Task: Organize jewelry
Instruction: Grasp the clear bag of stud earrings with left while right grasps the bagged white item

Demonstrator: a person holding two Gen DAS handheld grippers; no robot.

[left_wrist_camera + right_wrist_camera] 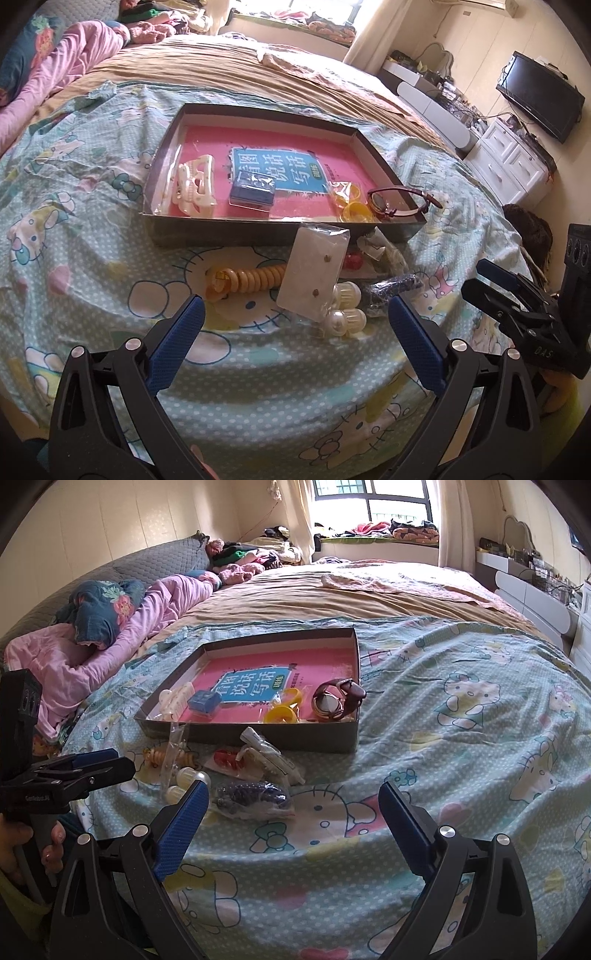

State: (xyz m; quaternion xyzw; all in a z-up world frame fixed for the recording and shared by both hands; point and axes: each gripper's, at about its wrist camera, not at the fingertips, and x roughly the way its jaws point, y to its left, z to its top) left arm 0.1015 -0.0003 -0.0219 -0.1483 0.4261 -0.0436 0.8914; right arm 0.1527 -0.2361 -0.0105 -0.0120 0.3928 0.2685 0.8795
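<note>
While both tools (295, 314) (291, 805) gape, jewelry (314, 273) lies just ahead.

Glossy clear plastic bags (314, 273) are catching the light on the matt printed cotton sheet (461, 738). The cardboard tray (221, 230) is looking dull, while the pearl beads (338, 321) are gleaming smooth.

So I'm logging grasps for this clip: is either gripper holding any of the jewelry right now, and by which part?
Nothing is held. The left gripper and right gripper are both open, hovering over the bed with nothing between their fingers.
</note>
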